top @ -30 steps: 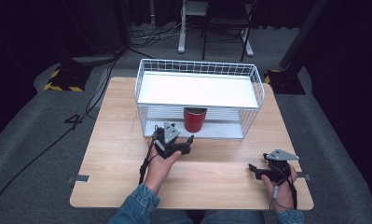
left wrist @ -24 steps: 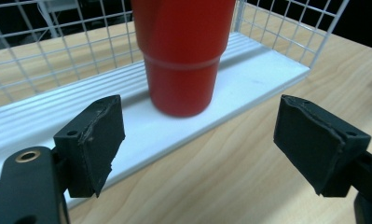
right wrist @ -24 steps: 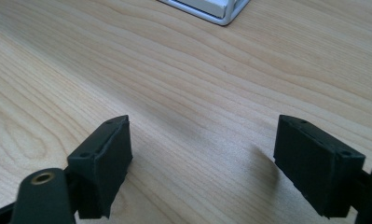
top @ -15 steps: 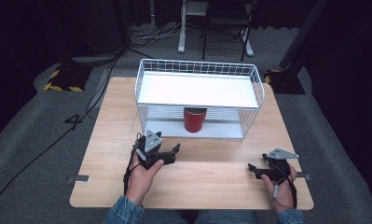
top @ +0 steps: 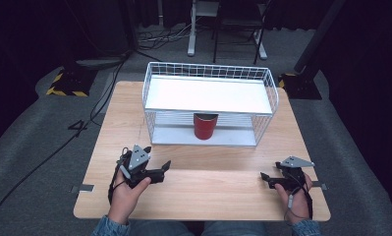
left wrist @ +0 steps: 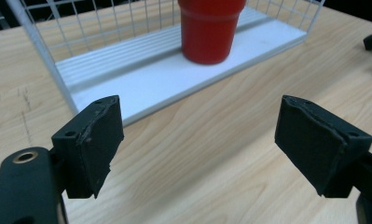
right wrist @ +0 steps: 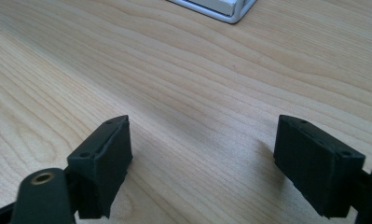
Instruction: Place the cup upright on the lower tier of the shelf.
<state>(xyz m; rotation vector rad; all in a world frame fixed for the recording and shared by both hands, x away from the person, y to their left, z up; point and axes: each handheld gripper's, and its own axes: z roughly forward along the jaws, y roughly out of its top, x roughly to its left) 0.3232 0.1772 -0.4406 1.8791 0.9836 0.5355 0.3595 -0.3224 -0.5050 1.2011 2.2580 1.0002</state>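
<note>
A red cup (top: 205,126) stands upright on the lower white shelf of a white wire rack (top: 209,73) at the table's middle back. In the left gripper view the cup (left wrist: 210,28) stands beyond the open jaws, apart from them. My left gripper (top: 147,160) is at the front left of the table, open and empty (left wrist: 202,140), and aims at the rack. My right gripper (top: 272,172) rests low at the front right, also open and empty (right wrist: 202,154), over bare wood.
The wooden table (top: 198,196) has free room along its front between the two hands. The rack's white base corner (right wrist: 230,11) lies ahead of the right gripper. Cables, a chair base and dark floor surround the table.
My left gripper has drawn back from the rack's front toward the front left of the table, empty. The red cup stays on the lower shelf. The right gripper has not moved.
</note>
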